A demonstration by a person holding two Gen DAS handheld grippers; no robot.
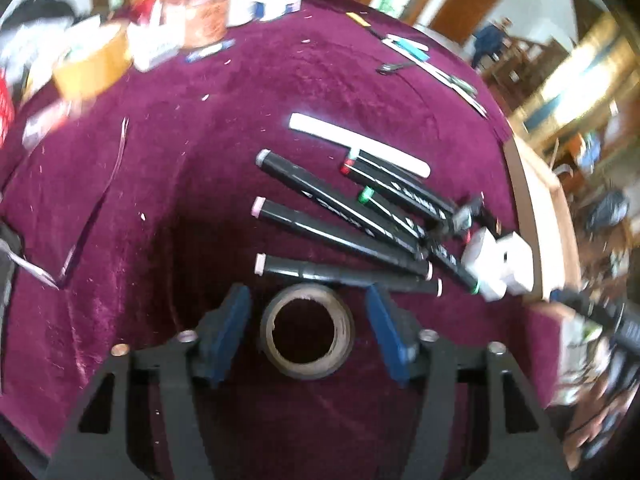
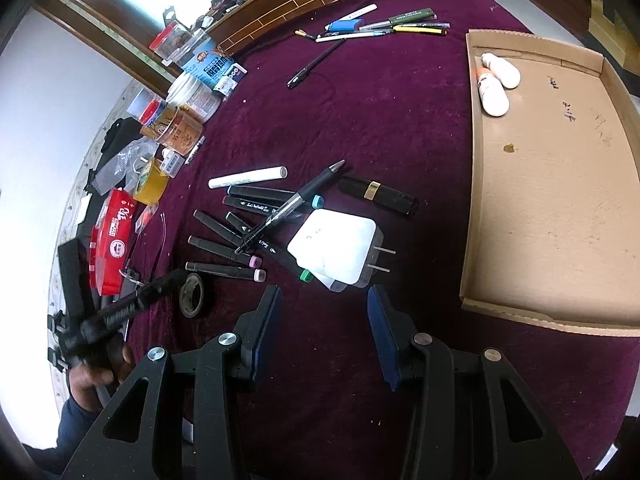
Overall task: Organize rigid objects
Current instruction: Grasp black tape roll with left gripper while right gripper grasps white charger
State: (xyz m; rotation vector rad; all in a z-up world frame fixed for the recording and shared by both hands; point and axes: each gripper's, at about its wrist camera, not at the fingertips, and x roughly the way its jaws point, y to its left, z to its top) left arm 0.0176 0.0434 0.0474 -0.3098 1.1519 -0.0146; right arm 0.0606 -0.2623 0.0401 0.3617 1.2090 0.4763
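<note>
Spread wide, the left gripper (image 1: 306, 326) hangs over a dark roll of tape (image 1: 307, 330) that lies flat on the maroon cloth (image 1: 180, 200); its blue pads stand on either side of the roll with a gap at each, so nothing is pinched. Straddling the ring this way looks like a line-up for closing across its outer wall. Just past the roll lies a fan of black markers (image 1: 348, 220), their far ends running toward a white charger block (image 1: 500, 264) at the right, with a white tube (image 1: 360, 144) beyond them. Further back the left wrist view is smeared: tins and cartons crowd the far left edge of the table, pens lie at the far right, and a room with wooden doors shows behind. From the right wrist camera, the right gripper (image 2: 324, 330) is half open over bare cloth and holds nothing, apparently waiting its turn. Ahead of it lie the markers, the charger with its prongs toward a shallow cardboard tray (image 2: 560, 308) at the right, which holds only two small white bottles (image 2: 496, 84) in its far corner and is probably where things are meant to go. The tape roll sits at lower left under the blurred other tool, a hand below it.
</note>
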